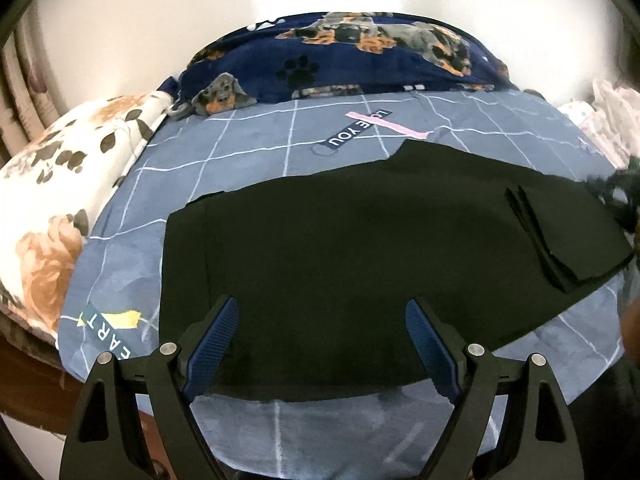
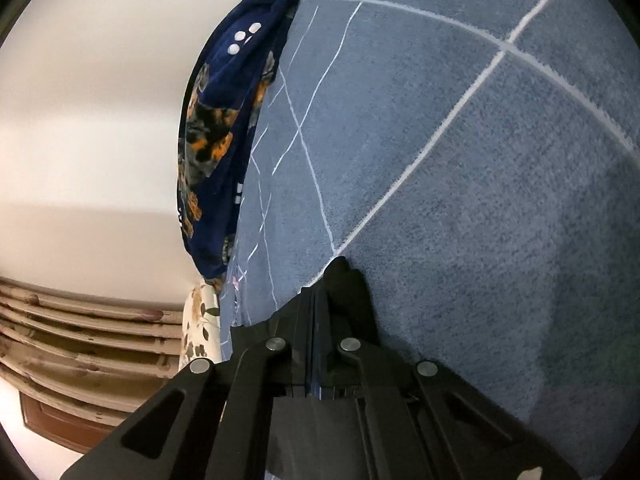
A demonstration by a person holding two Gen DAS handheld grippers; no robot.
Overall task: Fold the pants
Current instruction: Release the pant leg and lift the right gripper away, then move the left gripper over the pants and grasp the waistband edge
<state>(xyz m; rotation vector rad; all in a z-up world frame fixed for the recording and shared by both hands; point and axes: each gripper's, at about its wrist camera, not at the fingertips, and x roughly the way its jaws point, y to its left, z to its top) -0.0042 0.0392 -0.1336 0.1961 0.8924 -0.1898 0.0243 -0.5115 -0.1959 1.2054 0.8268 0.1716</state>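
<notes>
The black pants [image 1: 340,248] lie spread flat on the blue grid-pattern bedsheet [image 1: 248,152], with a folded-over part [image 1: 568,232] at the right. My left gripper [image 1: 322,316] is open, its blue pads on either side of the pants' near edge, just above the cloth. My right gripper [image 2: 316,300] is shut on a bit of black pants fabric [image 2: 344,272], held close over the sheet [image 2: 480,160]. It shows as a blurred shape at the right edge of the left wrist view [image 1: 624,196].
A navy dog-print blanket [image 1: 360,60] lies bunched along the far side of the bed, also in the right wrist view [image 2: 224,128]. A floral pillow [image 1: 60,184] sits at the left. White patterned cloth [image 1: 608,116] lies at the right. A white wall stands behind.
</notes>
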